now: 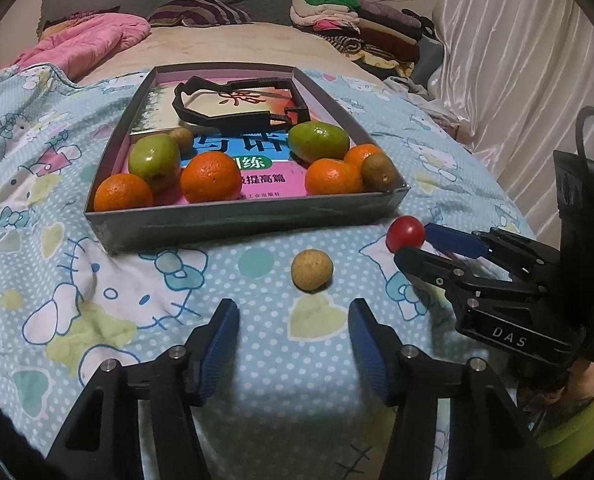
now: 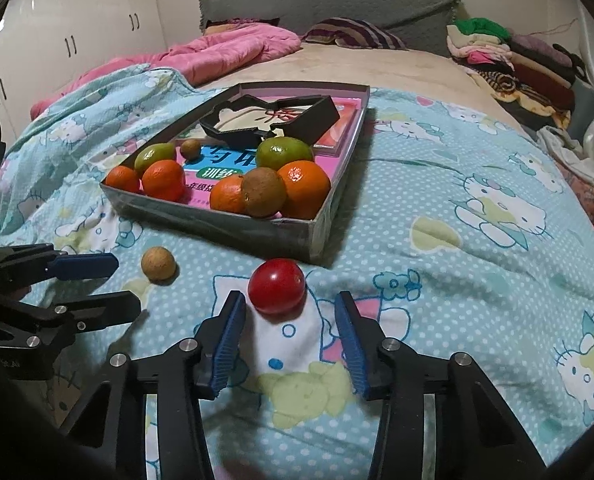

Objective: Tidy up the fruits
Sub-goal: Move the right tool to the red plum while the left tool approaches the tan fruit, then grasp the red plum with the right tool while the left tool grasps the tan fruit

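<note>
Nearest the left wrist camera, the left claw (image 1: 293, 320) is seen with its blue pads spread wide and nothing between them, held just above the bedspread (image 1: 77, 300). A tan round fruit (image 1: 311, 270) lies on the bedspread just ahead of the gap, untouched.

In the right wrist view, the right claw (image 2: 289, 316) is likewise spread wide and holds nothing. A red cherry tomato (image 2: 277, 286) rests on the bedspread at the mouth of the gap, between the fingertips; contact cannot be confirmed. From the left wrist view the same tomato is seen at the tips of the right claw, just beside the near right corner of the shallow cardboard tray (image 1: 249, 216).

The tray lies on the bed beyond both loose fruits. Inside it, along the near wall, oranges (image 1: 211, 176), two green fruits (image 1: 154, 160) and a brown kiwi (image 1: 378, 171) are recorded, lying on a pink-and-blue printed booklet (image 1: 233, 148). A black plastic frame (image 1: 237, 108) occupies the far half.

The right wrist view alone shows white cupboard doors (image 2: 69, 40) at left. A pink quilt (image 2: 225, 52) and a stack of folded clothes (image 2: 497, 48) appear in both views; a shiny white curtain (image 1: 517, 60) is clear only in the left wrist view.
</note>
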`<state>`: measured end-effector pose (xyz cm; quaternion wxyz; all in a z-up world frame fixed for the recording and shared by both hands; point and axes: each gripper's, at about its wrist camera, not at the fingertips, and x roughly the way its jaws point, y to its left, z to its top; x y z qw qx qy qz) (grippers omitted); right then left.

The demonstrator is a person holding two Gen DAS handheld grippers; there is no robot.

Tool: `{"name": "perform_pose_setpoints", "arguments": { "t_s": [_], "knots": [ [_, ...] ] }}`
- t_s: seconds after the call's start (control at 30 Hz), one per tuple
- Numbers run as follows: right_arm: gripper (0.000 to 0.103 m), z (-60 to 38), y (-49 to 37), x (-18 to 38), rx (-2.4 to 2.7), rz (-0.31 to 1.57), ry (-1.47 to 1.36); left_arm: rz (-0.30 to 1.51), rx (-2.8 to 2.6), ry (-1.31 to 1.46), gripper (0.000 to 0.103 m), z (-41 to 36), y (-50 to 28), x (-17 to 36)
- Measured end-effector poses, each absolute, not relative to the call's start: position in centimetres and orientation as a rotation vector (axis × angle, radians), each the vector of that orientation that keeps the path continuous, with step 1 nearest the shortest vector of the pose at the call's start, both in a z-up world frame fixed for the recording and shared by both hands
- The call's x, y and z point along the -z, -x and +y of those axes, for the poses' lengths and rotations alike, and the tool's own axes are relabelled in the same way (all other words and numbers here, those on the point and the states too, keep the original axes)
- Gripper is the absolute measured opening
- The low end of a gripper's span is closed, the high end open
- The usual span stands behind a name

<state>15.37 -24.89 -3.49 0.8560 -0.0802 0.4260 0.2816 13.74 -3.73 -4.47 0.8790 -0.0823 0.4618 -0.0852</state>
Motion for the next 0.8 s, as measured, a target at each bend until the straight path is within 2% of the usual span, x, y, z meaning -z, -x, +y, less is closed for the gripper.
{"name": "perform_pose_setpoints", "arguments": {
  "t_s": [0.6, 0.8],
  "knots": [
    [0.040, -24.2, -16.2, 3.4, -0.614, 0.889, 0.173, 0.963, 0.199, 0.145, 0.040, -5.1, -15.9, 4.9],
    [0.034, -23.7, -16.6, 3.7, -0.627, 0.896, 0.188, 0.965, 0.201, 0.145, 0.037, -5.1, -16.0, 5.0]
  ]
}}
